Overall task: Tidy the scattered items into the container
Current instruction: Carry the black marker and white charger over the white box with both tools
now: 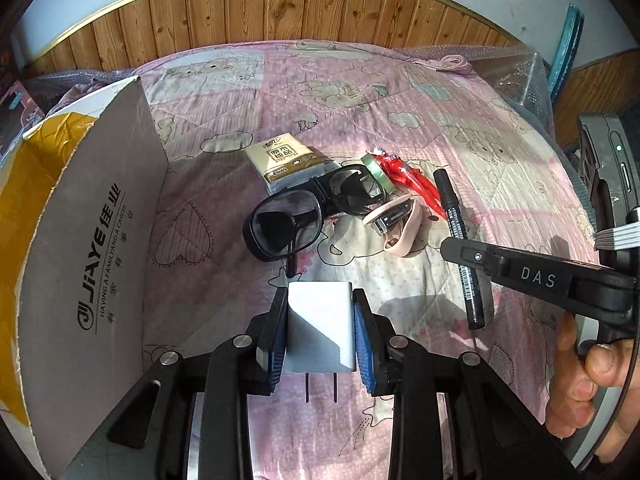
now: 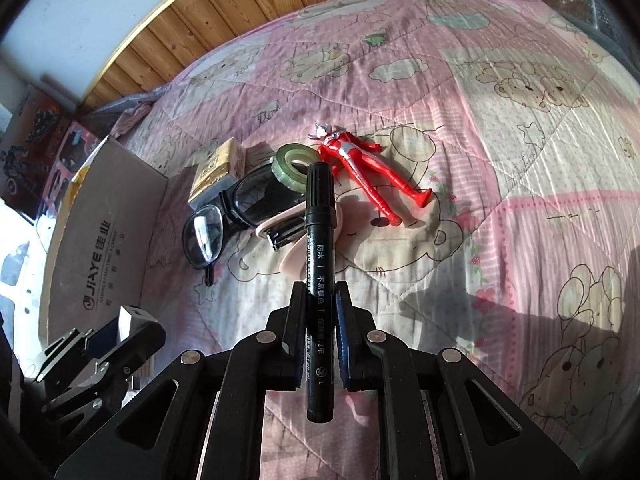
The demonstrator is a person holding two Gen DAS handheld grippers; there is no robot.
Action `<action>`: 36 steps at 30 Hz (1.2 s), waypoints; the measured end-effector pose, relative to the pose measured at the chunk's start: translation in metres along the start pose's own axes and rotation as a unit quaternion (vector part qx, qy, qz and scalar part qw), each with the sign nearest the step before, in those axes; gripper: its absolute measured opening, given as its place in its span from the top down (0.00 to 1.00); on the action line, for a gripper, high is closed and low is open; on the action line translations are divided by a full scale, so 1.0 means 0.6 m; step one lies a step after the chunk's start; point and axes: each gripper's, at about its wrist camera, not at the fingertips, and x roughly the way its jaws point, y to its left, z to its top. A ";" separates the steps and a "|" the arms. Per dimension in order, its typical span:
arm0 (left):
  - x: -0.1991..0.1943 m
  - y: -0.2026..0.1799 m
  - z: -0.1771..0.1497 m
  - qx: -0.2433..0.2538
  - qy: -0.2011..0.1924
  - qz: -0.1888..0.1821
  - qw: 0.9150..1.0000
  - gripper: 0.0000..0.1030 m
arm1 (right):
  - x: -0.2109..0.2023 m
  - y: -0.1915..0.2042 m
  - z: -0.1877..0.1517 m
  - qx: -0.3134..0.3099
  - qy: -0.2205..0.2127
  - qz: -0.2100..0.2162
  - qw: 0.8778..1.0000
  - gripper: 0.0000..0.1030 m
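- The left gripper (image 1: 320,332) is clamped on a white charger (image 1: 320,328), its pads flat on two opposite faces; the prongs point down and back toward the camera.
- The right gripper (image 2: 320,320) is pinched on a black marker (image 2: 319,280) around mid-barrel, with the capped end pointing forward, away from the camera, and the tail sticking out behind the pads.
- The marker's long axis runs along the fingers, so it is held by a thin round barrel; I judge it could pivot or slide if swung fast.
- The box (image 1: 92,240) stands at the left, its flap upright between the grippers and the opening; the charger could catch the flap edge unless lifted over it.
- The two grippers sit near each other, so both heading to the box at once risks a knock.
- On the quilt (image 1: 480,208) still lie the glasses (image 1: 304,212), tissue pack (image 1: 280,160), tape roll (image 1: 374,168), red figure (image 1: 404,178) and stapler (image 1: 394,220), bunched and touching; I judge that grabbing one may drag a neighbour.
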 end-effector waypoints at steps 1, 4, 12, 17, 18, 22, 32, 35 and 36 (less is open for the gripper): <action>-0.007 0.001 -0.002 0.000 -0.003 0.003 1.000 0.70 | -0.001 0.006 -0.003 -0.005 0.000 0.001 1.000 0.87; -0.029 0.006 -0.007 -0.005 -0.010 0.010 1.000 0.70 | -0.005 0.023 -0.012 -0.018 -0.003 0.005 1.000 0.87; -0.076 0.027 -0.027 -0.015 -0.025 0.018 0.999 0.70 | -0.026 0.059 -0.037 -0.047 -0.016 0.008 0.999 0.87; -0.096 0.036 -0.039 -0.020 -0.034 0.016 0.999 0.70 | -0.037 0.075 -0.050 -0.060 -0.023 0.007 0.998 0.87; -0.100 0.038 -0.040 -0.021 -0.036 0.015 0.999 0.70 | -0.038 0.077 -0.052 -0.063 -0.024 0.006 0.998 0.87; -0.113 0.045 -0.047 -0.024 -0.042 0.012 0.999 0.70 | -0.043 0.087 -0.058 -0.071 -0.028 0.004 0.997 0.87; -0.145 0.079 -0.057 -0.044 -0.057 0.004 0.997 0.70 | -0.058 0.126 -0.092 -0.081 -0.027 0.014 0.996 0.87; -0.154 0.090 -0.058 -0.050 -0.061 0.003 0.997 0.70 | -0.068 0.144 -0.103 -0.084 -0.028 0.024 0.996 0.87; -0.156 0.093 -0.059 -0.052 -0.062 0.003 0.997 0.70 | -0.071 0.151 -0.106 -0.086 -0.030 0.026 0.996 0.87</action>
